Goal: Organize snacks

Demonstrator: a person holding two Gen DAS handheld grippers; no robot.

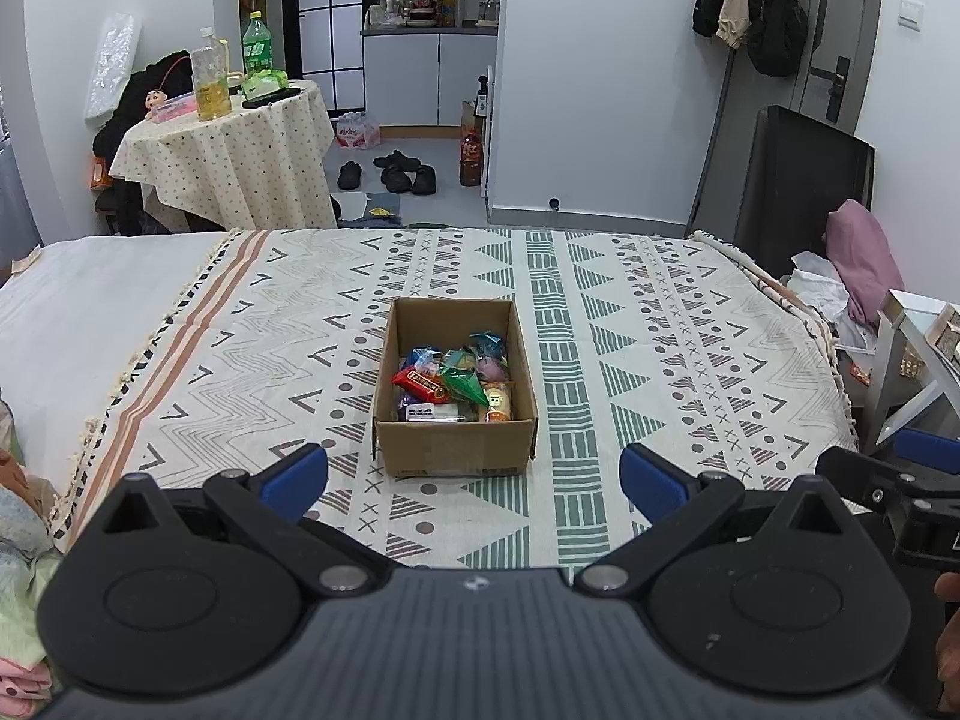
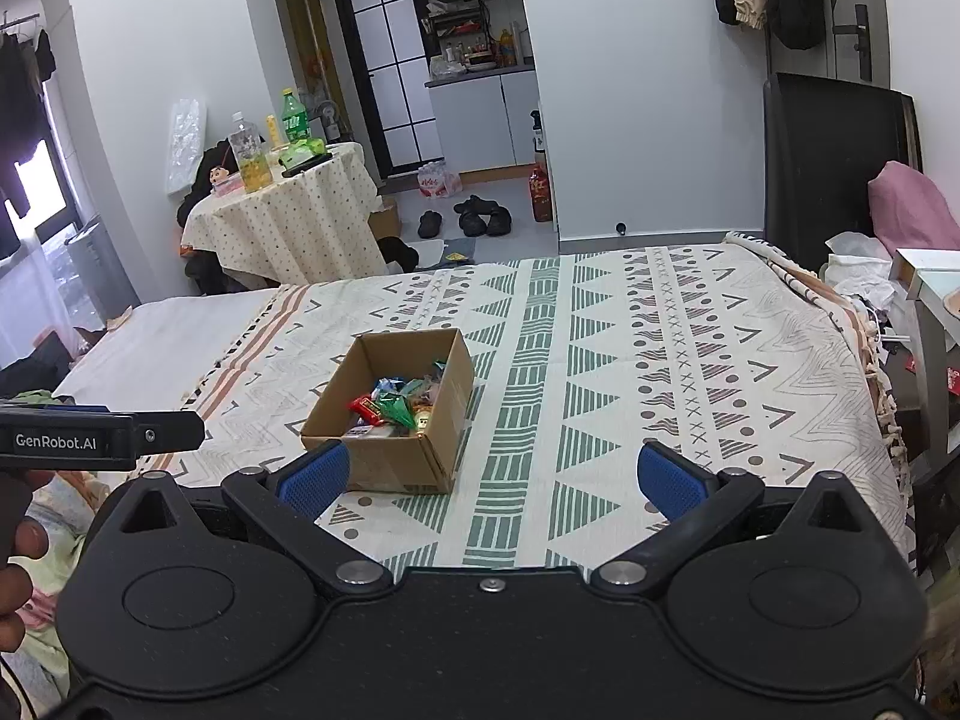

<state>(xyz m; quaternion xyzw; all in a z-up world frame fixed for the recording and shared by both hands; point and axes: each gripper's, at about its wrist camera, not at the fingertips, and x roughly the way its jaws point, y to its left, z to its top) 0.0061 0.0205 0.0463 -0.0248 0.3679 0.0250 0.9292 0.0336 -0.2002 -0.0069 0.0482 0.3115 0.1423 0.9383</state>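
An open cardboard box (image 1: 456,447) stands on the patterned blanket, seen again in the right wrist view as the box (image 2: 396,468). Inside lie several wrapped snacks (image 1: 453,384), among them a red packet and a green cone-shaped one; the snacks (image 2: 396,405) also show from the right. My left gripper (image 1: 474,480) is open just in front of the box with nothing between its blue pads. My right gripper (image 2: 492,480) is open as well, empty, to the right of the box. Part of the right gripper (image 1: 900,474) shows at the left view's edge.
The patterned blanket (image 1: 690,330) covers a bed with a bare white sheet (image 1: 90,300) at left. Beyond stand a round clothed table (image 1: 228,150) with bottles, shoes (image 1: 396,171) on the floor, and a white side table (image 2: 936,282) at right. Clothes (image 1: 18,540) lie at the near left.
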